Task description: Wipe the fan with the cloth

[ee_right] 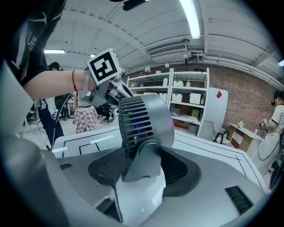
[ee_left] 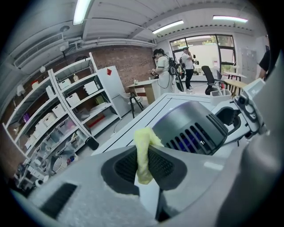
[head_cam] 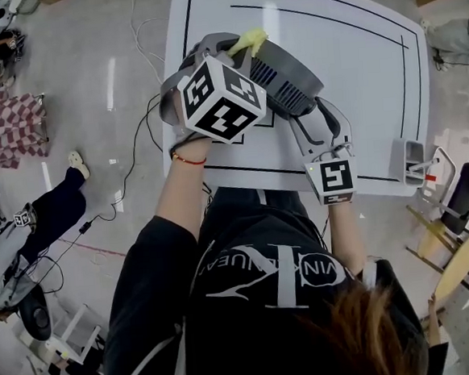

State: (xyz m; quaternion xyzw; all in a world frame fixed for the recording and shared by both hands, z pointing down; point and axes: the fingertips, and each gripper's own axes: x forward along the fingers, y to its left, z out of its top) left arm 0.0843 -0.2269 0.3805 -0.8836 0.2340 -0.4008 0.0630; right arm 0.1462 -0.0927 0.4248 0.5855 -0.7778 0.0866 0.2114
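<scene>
A grey desk fan (head_cam: 284, 77) rests on the white table (head_cam: 370, 59), its slotted housing toward my left gripper (head_cam: 238, 53). That gripper is shut on a yellow cloth (head_cam: 248, 41), which touches the fan's top edge. In the left gripper view the cloth (ee_left: 143, 153) hangs pinched between the jaws of the left gripper (ee_left: 144, 165), just short of the fan (ee_left: 191, 127). My right gripper (head_cam: 314, 126) is shut on the fan's stand (ee_right: 143, 159); in the right gripper view the fan head (ee_right: 144, 119) rises above the right gripper (ee_right: 140, 167), and the left gripper's marker cube (ee_right: 105, 66) is behind it.
A small grey holder (head_cam: 411, 161) stands at the table's right edge. Chairs (head_cam: 460, 197) crowd the floor to the right; cables (head_cam: 144, 117) and a checkered cover (head_cam: 11, 127) lie to the left. Storage shelves (ee_left: 66, 111) and people (ee_left: 162, 71) are far behind.
</scene>
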